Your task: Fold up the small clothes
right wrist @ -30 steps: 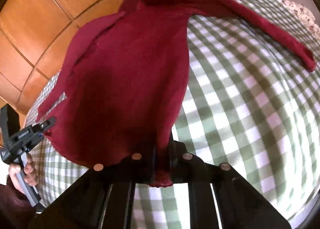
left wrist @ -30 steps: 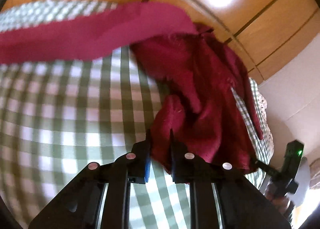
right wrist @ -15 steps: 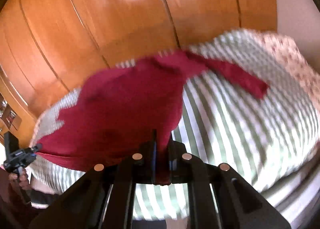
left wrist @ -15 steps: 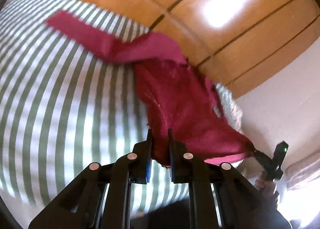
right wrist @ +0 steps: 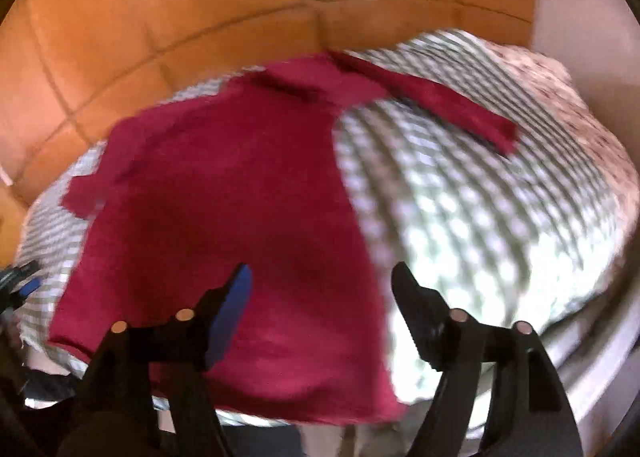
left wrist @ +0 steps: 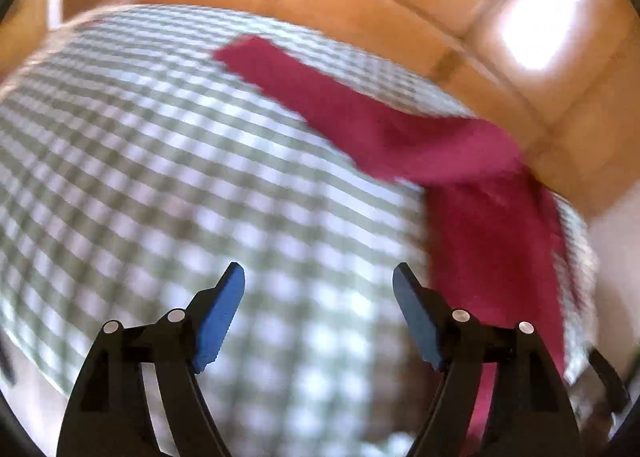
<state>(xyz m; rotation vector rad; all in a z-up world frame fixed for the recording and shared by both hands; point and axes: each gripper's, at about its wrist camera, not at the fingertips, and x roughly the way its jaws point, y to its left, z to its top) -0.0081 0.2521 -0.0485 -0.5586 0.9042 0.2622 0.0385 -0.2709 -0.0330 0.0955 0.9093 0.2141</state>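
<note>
Both jaws have just been opened: the left gripper [left wrist: 319, 289] and right gripper [right wrist: 322, 289] hold nothing. The red top [right wrist: 224, 217] lies flat on the bed [right wrist: 480, 217] ahead. A sleeve [left wrist: 320, 97] should be picked next and folded in neatly.

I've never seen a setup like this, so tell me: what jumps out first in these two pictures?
The dark red sweater grabs the eye, spread flat on the green-and-white checked bedcover with one sleeve stretched out to the side. In front of each camera a pair of black fingers with blue pads stands wide apart, the left gripper and right gripper, having just opened with nothing between them. Glossy orange wood panelling rises behind the bed.
</note>
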